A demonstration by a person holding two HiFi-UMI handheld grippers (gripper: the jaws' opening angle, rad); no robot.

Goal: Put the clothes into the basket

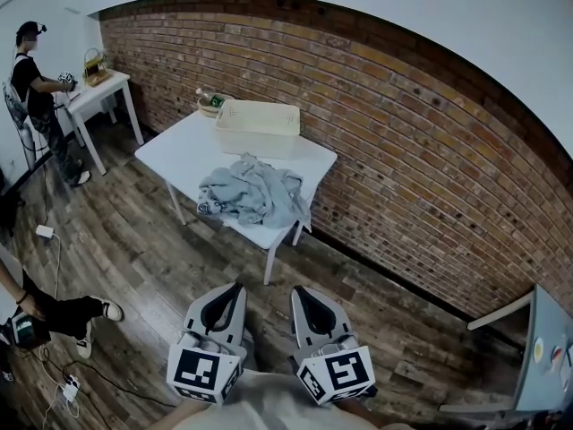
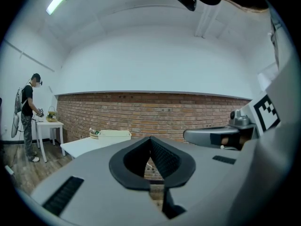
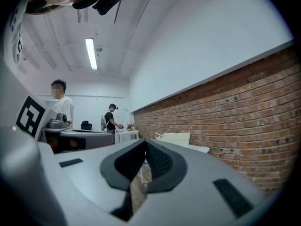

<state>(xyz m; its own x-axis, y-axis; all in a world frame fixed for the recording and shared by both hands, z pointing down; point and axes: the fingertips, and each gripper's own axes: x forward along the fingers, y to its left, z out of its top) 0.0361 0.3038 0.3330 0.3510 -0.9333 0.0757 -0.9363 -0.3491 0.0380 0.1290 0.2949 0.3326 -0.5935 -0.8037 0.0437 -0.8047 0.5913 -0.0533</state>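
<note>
A heap of grey-blue clothes (image 1: 251, 193) lies on the near half of a white table (image 1: 183, 150). Behind it, against the brick wall, stands a cream basket (image 1: 258, 117), also seen as the cream basket (image 2: 114, 134) and the cream basket (image 3: 175, 138) from the gripper views. My left gripper (image 1: 235, 287) and right gripper (image 1: 298, 290) hang side by side over the wooden floor, well short of the table. Both are shut and hold nothing. They point level toward the table; left gripper (image 2: 150, 138), right gripper (image 3: 145, 141).
A brick wall (image 1: 403, 133) runs behind the table. A small bowl with a green item (image 1: 210, 104) sits beside the basket. A person (image 1: 36, 97) stands at a second white table (image 1: 98, 92) far left. Another person's leg and shoe (image 1: 81, 312) and cables lie at lower left. A grey table (image 1: 546, 348) is at right.
</note>
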